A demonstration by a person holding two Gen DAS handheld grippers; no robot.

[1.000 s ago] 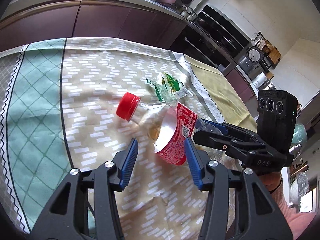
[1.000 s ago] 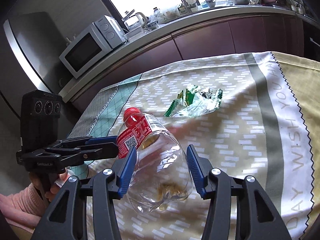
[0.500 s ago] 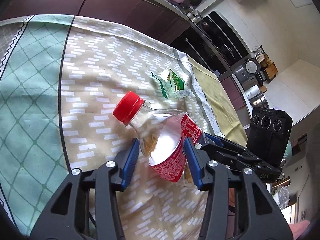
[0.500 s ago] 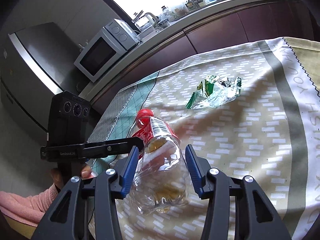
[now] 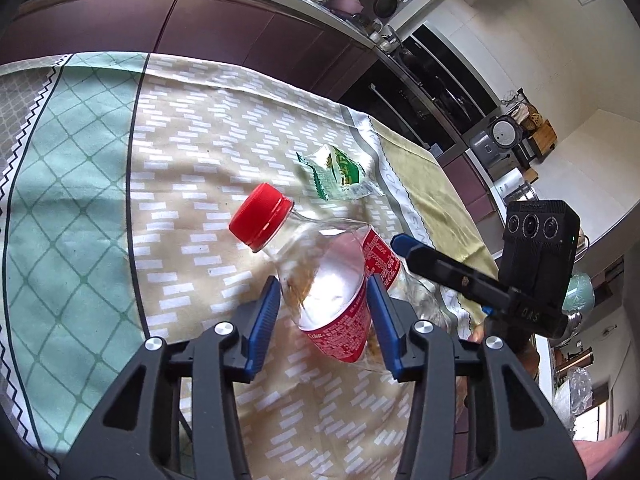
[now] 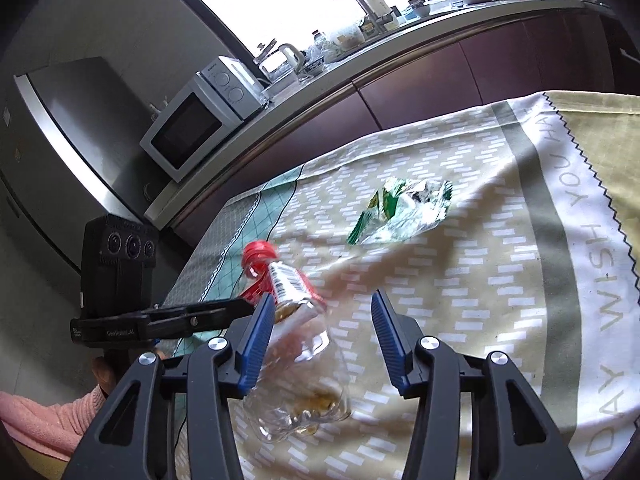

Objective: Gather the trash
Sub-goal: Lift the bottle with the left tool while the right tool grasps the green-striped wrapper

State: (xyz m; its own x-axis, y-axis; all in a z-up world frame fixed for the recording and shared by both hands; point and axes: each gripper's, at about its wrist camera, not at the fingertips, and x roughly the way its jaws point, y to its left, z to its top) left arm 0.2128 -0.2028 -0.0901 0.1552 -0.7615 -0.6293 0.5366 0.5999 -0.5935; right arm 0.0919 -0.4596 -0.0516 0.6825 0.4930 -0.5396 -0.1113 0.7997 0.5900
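The left tool [image 5: 322, 314] grips a red-labelled bottle [image 5: 320, 276]; tablecloth [image 6: 600, 216] reads "WISH YOU".

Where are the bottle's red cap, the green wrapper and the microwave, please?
red cap [image 5: 260, 216], left wrist view, on the cap's top.
green wrapper [image 6: 400, 210], right wrist view, on its crumpled middle.
microwave [image 6: 188, 132], right wrist view, on its dark door.

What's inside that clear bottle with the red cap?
Through the plastic bottle a little brownish residue shows near its base and along its side. The red label covers part of the wall, so what lies behind it cannot be seen.
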